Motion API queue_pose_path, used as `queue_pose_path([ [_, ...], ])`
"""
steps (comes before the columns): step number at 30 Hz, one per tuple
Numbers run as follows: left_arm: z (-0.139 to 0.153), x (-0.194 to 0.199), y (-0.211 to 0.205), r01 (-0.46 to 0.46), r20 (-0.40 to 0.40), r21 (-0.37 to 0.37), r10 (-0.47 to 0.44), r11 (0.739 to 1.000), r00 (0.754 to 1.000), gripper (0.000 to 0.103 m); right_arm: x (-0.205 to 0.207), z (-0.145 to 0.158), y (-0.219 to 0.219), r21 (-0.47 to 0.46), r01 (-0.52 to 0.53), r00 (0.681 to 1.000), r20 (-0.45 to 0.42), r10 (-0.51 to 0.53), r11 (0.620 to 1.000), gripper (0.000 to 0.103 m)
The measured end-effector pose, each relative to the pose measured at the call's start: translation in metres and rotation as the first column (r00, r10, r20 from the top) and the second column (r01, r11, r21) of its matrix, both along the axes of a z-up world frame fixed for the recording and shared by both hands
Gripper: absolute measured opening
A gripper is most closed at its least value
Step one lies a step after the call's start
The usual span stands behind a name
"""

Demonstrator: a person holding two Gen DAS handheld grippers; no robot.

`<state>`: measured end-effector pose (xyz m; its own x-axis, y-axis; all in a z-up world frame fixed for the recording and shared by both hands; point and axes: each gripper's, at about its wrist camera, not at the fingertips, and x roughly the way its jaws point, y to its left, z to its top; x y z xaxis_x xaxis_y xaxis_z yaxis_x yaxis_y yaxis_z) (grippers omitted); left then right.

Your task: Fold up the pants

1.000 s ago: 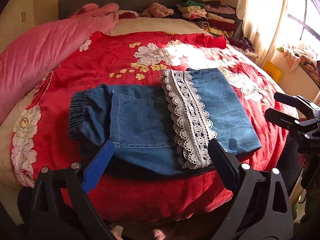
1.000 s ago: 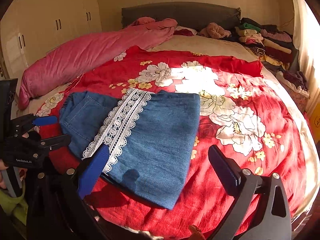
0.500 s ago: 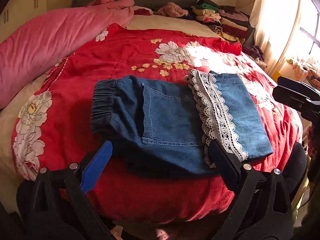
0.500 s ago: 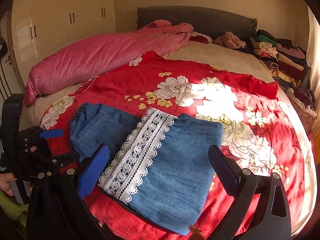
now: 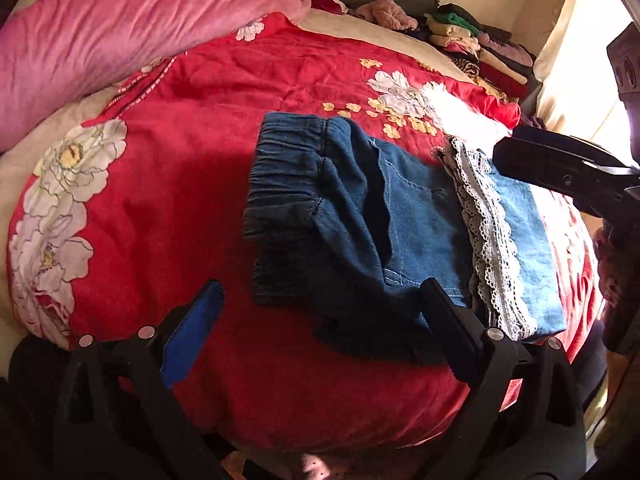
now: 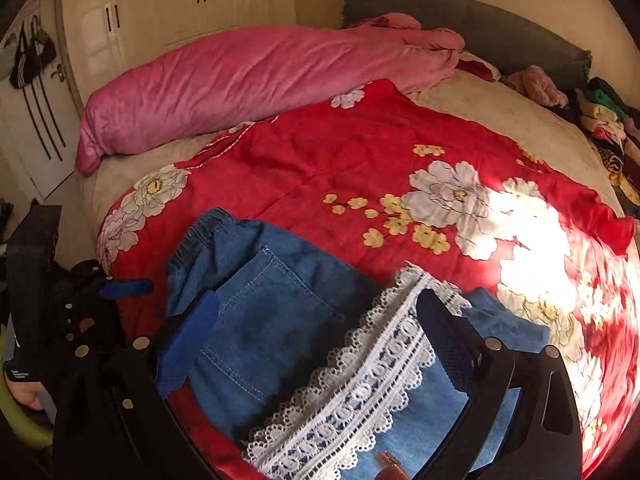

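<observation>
- Closest in: the left gripper [image 5: 318, 326] is wide open with nothing in it, hanging over the near edge of the bed, and it's swung left compared to a second ago. The pants sat between its fingers then; now they're off toward its right finger.
- The right gripper [image 6: 316, 338] is also spread wide and empty, but it's pushed in a lot closer. Its black finger now sits right over the lace, its blue one by the back pocket.
- The pants [image 5: 400, 224] lie on the red floral blanket [image 5: 168, 208] near the front edge of the bed, already folded over once: hem with the white lace trim [image 6: 360, 392] laid across the seat, elastic waistband [image 5: 284, 184] sticking out to the left.
- They haven't budged over that second, only the grippers moved. My guess is the first fold is done and both grippers are lining up for a second one, left heading for the waistband end, right for the lace end.
- The near edge looks a bit rumpled and dark underneath, so it could slide apart if only the top layer gets pinched.
- Further back: a big pink pillow [image 6: 260, 92] along the left, a stack of folded clothes [image 5: 476, 44] at the far right by the headboard.
</observation>
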<state>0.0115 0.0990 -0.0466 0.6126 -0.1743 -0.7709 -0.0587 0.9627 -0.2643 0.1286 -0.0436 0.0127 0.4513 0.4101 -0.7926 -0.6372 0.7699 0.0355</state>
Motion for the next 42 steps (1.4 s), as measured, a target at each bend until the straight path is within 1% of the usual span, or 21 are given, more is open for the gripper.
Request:
queue_pose_path([
  [1,-0.004,0.002,0.005,-0.002,-0.011,-0.054,0.002,0.999,1.0,0.091,0.004,-0.002,0.008,-0.004,-0.02,1.0,-0.008,0.02,1.0,0.099],
  [2,-0.008,0.003,0.008,-0.009,-0.021,-0.088,0.008,0.996,1.0,0.091,0.007,-0.005,0.016,-0.007,-0.038,0.999,-0.016,0.037,0.999,0.099],
  [3,-0.011,0.004,0.01,-0.014,-0.027,-0.103,0.012,0.995,1.0,0.088,0.01,-0.007,0.023,-0.01,-0.056,0.998,-0.023,0.056,0.998,0.099],
  [4,-0.013,0.005,0.011,-0.012,-0.027,-0.104,0.009,0.994,1.0,0.081,0.014,-0.009,0.032,-0.01,-0.078,0.996,-0.032,0.077,0.997,0.099],
  [5,-0.015,0.005,0.01,-0.008,-0.027,-0.11,0.005,0.994,1.0,0.077,0.017,-0.011,0.04,-0.014,-0.101,0.994,-0.041,0.1,0.995,0.099],
  [6,-0.016,0.006,0.011,-0.003,-0.027,-0.13,-0.001,0.991,1.0,0.068,0.019,-0.013,0.048,-0.021,-0.122,0.992,-0.044,0.121,0.992,0.099],
  [7,-0.018,0.007,0.011,-0.001,-0.031,-0.138,-0.003,0.99,1.0,0.065,0.022,-0.015,0.057,-0.026,-0.144,0.988,-0.052,0.143,0.989,0.099],
  [11,-0.02,0.007,0.011,0.007,-0.033,-0.146,-0.012,0.989,0.999,0.061,0.034,-0.03,0.087,-0.029,-0.208,0.972,-0.119,0.203,0.978,0.098],
  [15,-0.02,0.006,0.01,0.006,-0.03,-0.15,-0.011,0.989,0.999,0.061,0.045,-0.052,0.108,-0.029,-0.227,0.956,-0.199,0.217,0.973,0.097],
  [16,-0.02,0.005,0.01,0.004,-0.03,-0.153,-0.008,0.988,1.0,0.061,0.045,-0.058,0.11,-0.018,-0.234,0.948,-0.225,0.224,0.972,0.095],
  [17,-0.02,0.005,0.01,0.001,-0.031,-0.156,-0.005,0.988,1.0,0.061,0.045,-0.064,0.111,0.007,-0.242,0.938,-0.253,0.235,0.97,0.085],
  [19,-0.019,0.004,0.008,-0.006,-0.03,-0.159,0.002,0.987,1.0,0.06,0.044,-0.072,0.108,0.038,-0.232,0.936,-0.265,0.233,0.972,0.075],
  [20,-0.017,0.003,0.006,-0.008,-0.029,-0.163,0.004,0.987,1.0,0.06,0.043,-0.074,0.105,0.047,-0.229,0.936,-0.264,0.234,0.972,0.064],
  [21,-0.016,0.003,0.005,-0.008,-0.029,-0.163,0.003,0.987,1.0,0.059,0.044,-0.072,0.099,0.07,-0.225,0.935,-0.265,0.236,0.972,0.06],
  [23,-0.013,0.002,0.002,-0.006,-0.026,-0.165,0.001,0.986,1.0,0.057,0.047,-0.067,0.082,0.136,-0.196,0.933,-0.278,0.227,0.971,0.043],
  [25,-0.007,0.001,-0.003,0.008,-0.012,-0.164,-0.01,0.986,1.0,0.055,0.049,-0.06,0.063,0.212,-0.157,0.932,-0.291,0.216,0.965,0.039],
  [27,0.003,0.0,-0.01,0.026,0.009,-0.155,-0.025,0.988,1.0,0.055,0.048,-0.05,0.043,0.279,-0.132,0.933,-0.29,0.215,0.951,0.039],
  [30,0.016,-0.001,-0.024,0.056,0.04,-0.12,-0.052,0.991,0.998,0.055,0.044,-0.035,0.012,0.341,-0.104,0.941,-0.271,0.203,0.934,0.039],
  [34,0.031,-0.002,-0.048,0.111,0.066,-0.092,-0.105,0.99,0.992,0.055,0.036,-0.018,-0.027,0.394,-0.064,0.951,-0.254,0.176,0.917,0.039],
  [39,0.044,0.007,-0.087,0.192,0.077,-0.045,-0.188,0.98,0.979,0.055,0.023,-0.002,-0.079,0.439,-0.014,0.967,-0.224,0.124,0.899,0.039],
  [42,0.048,0.012,-0.113,0.249,0.079,-0.029,-0.246,0.968,0.966,0.055,0.017,0.001,-0.113,0.466,0.04,0.971,-0.226,0.076,0.884,0.049],
])
